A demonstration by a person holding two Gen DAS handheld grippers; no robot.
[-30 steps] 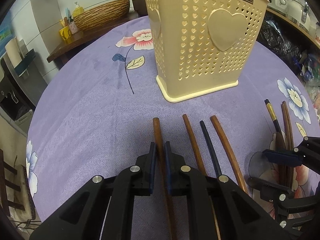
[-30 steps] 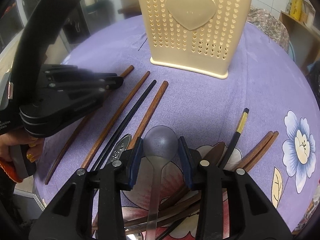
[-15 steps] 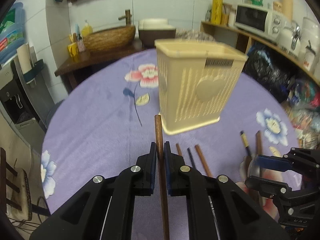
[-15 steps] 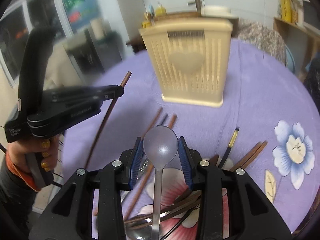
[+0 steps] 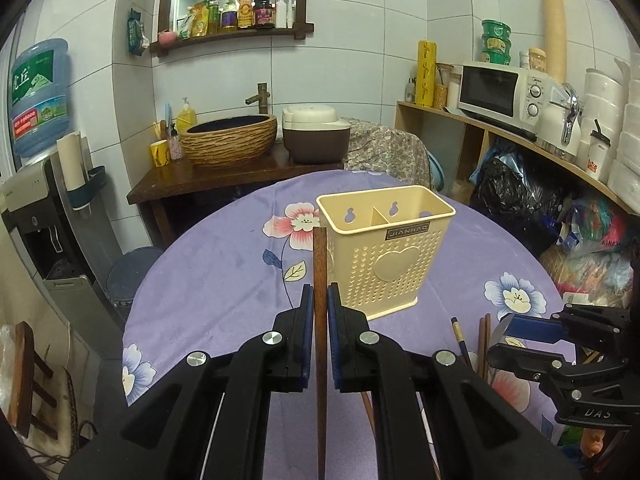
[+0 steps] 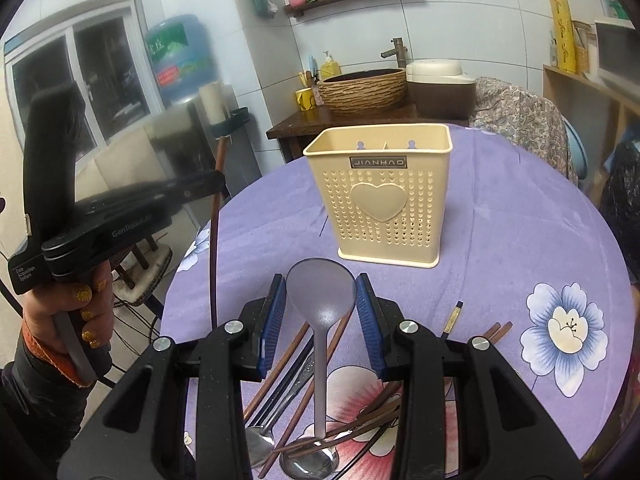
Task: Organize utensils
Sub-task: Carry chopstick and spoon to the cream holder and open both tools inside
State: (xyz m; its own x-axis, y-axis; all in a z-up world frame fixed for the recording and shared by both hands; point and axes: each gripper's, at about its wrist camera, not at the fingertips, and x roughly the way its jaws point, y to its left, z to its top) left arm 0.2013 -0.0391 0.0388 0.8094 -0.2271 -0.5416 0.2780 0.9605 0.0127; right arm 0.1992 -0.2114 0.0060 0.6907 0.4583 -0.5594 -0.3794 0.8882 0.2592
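Note:
My left gripper (image 5: 320,300) is shut on a brown wooden chopstick (image 5: 320,264), held off the table with its end pointing toward the cream utensil holder (image 5: 392,256). In the right wrist view the same left gripper (image 6: 218,182) appears at the left, and the chopstick (image 6: 214,240) hangs down from it. My right gripper (image 6: 321,292) is shut on the bowl of a translucent grey spoon (image 6: 320,344), raised above the loose utensils. The holder (image 6: 384,200) stands upright ahead, its two compartments empty as far as I can see.
Loose brown and black chopsticks (image 6: 288,356) and metal spoons (image 6: 308,464) lie on the purple flowered tablecloth (image 6: 520,220) under my right gripper. A black-and-gold chopstick (image 6: 452,320) lies to the right. A person's hand (image 6: 80,312) grips the left tool. Beyond the table are a basin counter and shelves.
Both grippers have risen from the table and tilted up. The chopstick left the cloth in the left gripper, and the grey spoon rose in the right. The holder now looks farther and lower.

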